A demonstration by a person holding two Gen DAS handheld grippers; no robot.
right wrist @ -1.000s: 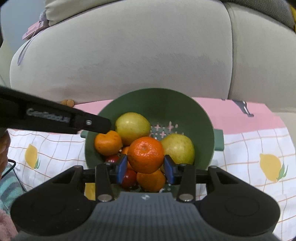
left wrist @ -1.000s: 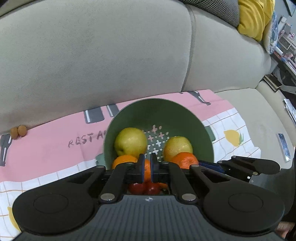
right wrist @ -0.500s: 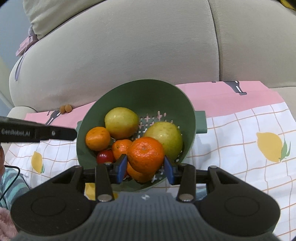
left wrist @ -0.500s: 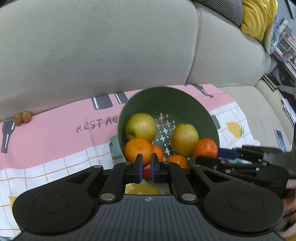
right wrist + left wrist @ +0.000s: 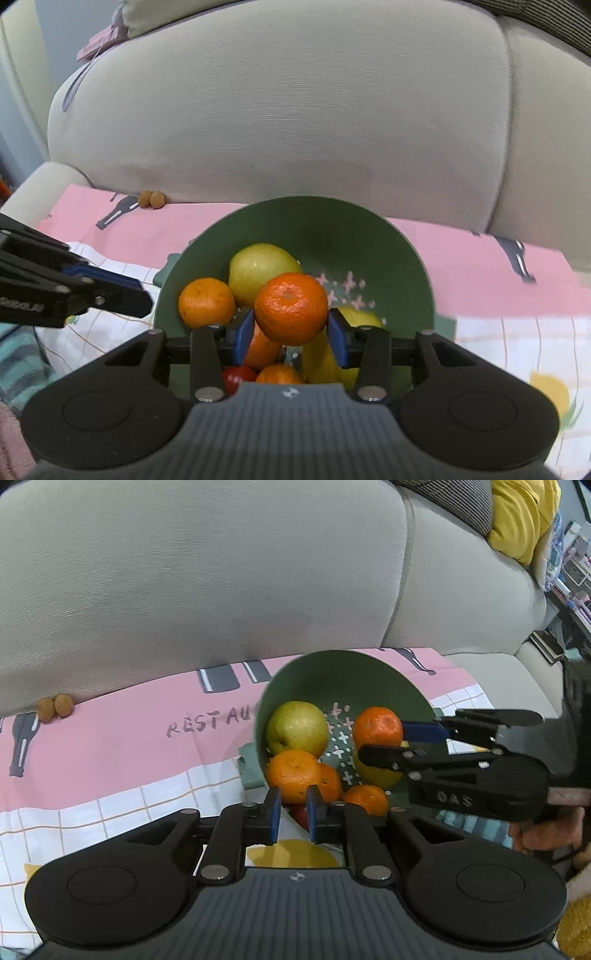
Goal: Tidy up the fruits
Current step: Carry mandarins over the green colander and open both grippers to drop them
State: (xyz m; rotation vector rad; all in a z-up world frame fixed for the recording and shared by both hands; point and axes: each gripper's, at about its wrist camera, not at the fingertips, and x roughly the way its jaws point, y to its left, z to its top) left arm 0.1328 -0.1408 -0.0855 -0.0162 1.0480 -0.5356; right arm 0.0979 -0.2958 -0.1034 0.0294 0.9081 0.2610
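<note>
Colander (image 5: pixel 295 225) sits on cloth (image 5: pixel 461 266) spread over sofa seat, backrest (image 5: pixel 280 110) behind. Pear (image 5: pixel 258 269), mandarins, tomato (image 5: pixel 238 378) lie inside colander. My right gripper (image 5: pixel 291 334) holds one mandarin (image 5: pixel 291 308) above pile. My left gripper (image 5: pixel 291 814) before colander's near rim, jaws opening, nothing between. Two small nuts (image 5: pixel 55 707) far left at backrest foot.

The red fruit (image 5: pixel 239 377) low in the green colander (image 5: pixel 369 236) is mostly hidden behind the right gripper's body, its kind unclear. The second yellow-green fruit (image 5: pixel 376 775) sits largely behind the right gripper (image 5: pixel 380 744). Two small brown things (image 5: pixel 55 707) by the cushion are too small to name
</note>
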